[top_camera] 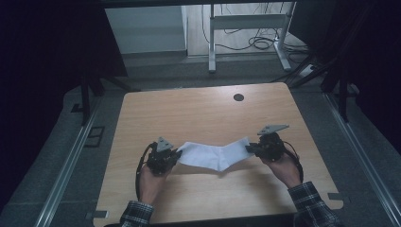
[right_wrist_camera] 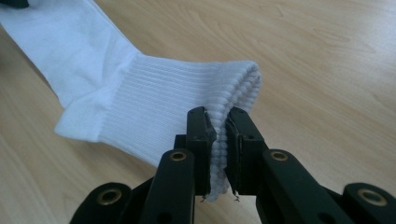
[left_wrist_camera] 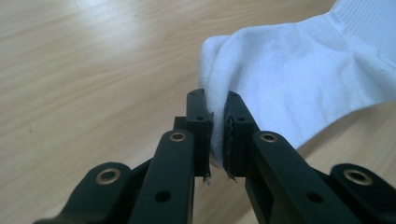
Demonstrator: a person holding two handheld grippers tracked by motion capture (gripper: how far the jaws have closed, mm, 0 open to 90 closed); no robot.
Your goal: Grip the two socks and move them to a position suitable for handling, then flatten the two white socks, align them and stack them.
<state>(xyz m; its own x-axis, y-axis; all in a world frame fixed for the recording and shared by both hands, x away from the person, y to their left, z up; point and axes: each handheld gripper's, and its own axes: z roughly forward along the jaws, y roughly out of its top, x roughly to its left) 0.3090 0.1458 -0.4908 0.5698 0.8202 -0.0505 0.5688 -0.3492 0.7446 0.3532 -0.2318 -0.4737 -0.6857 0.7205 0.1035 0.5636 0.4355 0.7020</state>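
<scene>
One white ribbed sock (top_camera: 215, 156) — soft, stretched over wood table (top_camera: 189, 113).

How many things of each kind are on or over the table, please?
Socks: 1, the white sock, stretched between the two grippers.
Grippers: 2, the left gripper and the right gripper, each with jaws shut on one end of the sock.
Total: 3, over the table.

A light wooden table (top_camera: 189, 113) carries a white sock (top_camera: 213, 156).
</scene>
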